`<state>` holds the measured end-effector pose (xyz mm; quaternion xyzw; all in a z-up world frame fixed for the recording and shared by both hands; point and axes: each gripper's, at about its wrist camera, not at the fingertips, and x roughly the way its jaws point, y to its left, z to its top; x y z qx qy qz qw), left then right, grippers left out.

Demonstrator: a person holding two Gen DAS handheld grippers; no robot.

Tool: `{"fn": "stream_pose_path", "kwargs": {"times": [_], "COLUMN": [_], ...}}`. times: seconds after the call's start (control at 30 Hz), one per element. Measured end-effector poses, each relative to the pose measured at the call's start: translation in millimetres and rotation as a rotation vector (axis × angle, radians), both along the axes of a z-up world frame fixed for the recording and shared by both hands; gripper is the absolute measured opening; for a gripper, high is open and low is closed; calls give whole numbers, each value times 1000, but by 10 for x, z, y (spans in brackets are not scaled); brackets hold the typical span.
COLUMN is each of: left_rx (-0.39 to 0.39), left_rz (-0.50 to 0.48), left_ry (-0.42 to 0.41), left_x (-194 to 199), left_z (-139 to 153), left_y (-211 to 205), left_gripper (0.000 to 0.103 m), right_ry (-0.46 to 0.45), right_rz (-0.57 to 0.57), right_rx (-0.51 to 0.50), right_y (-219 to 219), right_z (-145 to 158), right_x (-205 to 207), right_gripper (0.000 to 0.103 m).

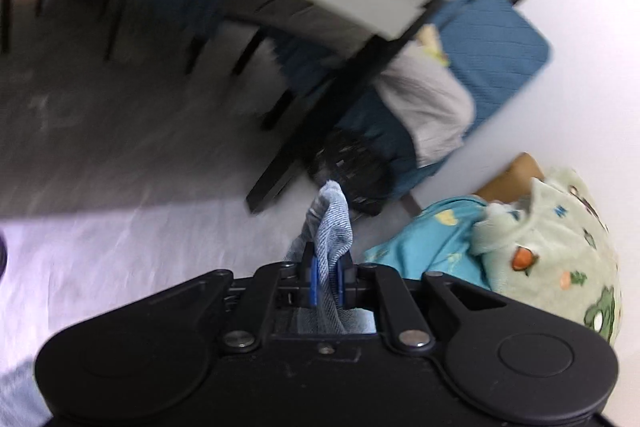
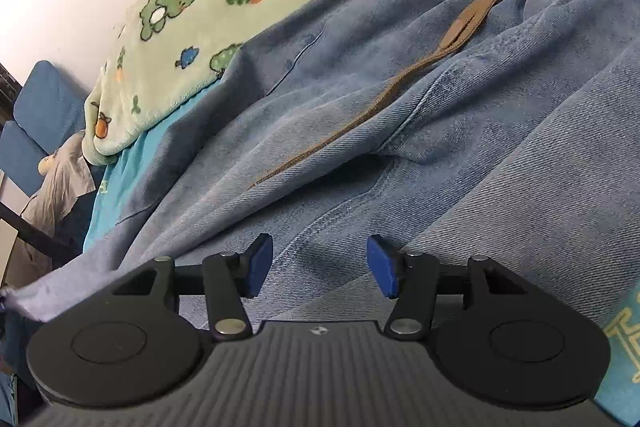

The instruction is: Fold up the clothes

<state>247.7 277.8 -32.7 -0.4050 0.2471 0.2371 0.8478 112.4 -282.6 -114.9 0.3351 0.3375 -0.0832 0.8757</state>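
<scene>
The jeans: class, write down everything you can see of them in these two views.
The jeans are light blue denim, soft and creased, with a gathered elastic waistband and a brown drawstring trailing down the front. They lie spread on a turquoise sheet, overlapping a pale green dinosaur-print blanket. The open right hand-held gripper sits just above the cloth. The left hand-held gripper is shut on a bunched denim edge.

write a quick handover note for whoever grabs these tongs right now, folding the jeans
Left tongs: shut on a bunched edge of the jeans, lifted clear of the bed.
Right tongs: open, holding nothing, low over the denim.
Jeans are spread across the turquoise sheet, waistband far, beside the green fleece blanket.
Done: one edge picked up. Left: carry it over, lay the fold, smooth it.
</scene>
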Motion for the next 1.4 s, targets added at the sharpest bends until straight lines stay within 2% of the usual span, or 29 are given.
{"fn": "stream_pose_path", "kwargs": {"times": [0.07, 0.2, 0.3, 0.37, 0.43, 0.5, 0.63, 0.73, 0.83, 0.9, 1.1, 1.17, 1.23, 1.33, 1.4], "left_rx": [-27, -44, -24, -2, 1, -14, -110, -168, -210, -218, -303, -285, -219, -118, -92], "left_rz": [-3, -49, -79, -78, -64, -35, 24, 31, 27, -2, -40, -59, -97, -193, -256], "left_ry": [6, -92, -164, -164, -121, -41, 109, 134, 156, 160, 117, 106, 99, 95, 92], "left_x": [10, 9, -63, -161, -256, -396, -672, -787, -868, -881, -1056, -1053, -953, -683, -491], "left_z": [16, 384, 647, 670, 534, 271, -278, -399, -451, -404, -255, -166, -76, -28, -58], "left_y": [46, -4, -60, -89, -60, 24, 213, 293, 347, 362, 345, 306, 217, -41, -269], "left_gripper": [7, 7, 7, 7, 7, 7, 8, 12, 25, 47, 59, 60, 62, 63, 63], "right_ry": [1, 3, 0, -2, -4, -6, -4, -4, -2, -1, -4, -6, -7, -6, -3], "right_rz": [3, 4, 4, 6, 8, 9, 15, 21, 23, 23, 20, 22, 25, 29, 30], "right_rx": [-1, 1, 0, 0, 2, 1, -3, -9, -16, -17, -6, -4, -6, -10, -13], "right_y": [2, 2, 8, 9, 12, 19, 34, 47, 49, 49, 59, 66, 75, 86, 89], "right_z": [-2, -7, -1, 1, 4, 9, 11, 22, 30, 37, 59, 64, 66, 68, 63], "right_x": [-3, -6, -5, -8, -12, -12, -16, -14, -15, -20, -46, -49, -43, -32, -26], "right_gripper": [56, 56, 56, 56, 56, 56, 56, 56, 56, 56, 56, 56, 56, 56, 56]}}
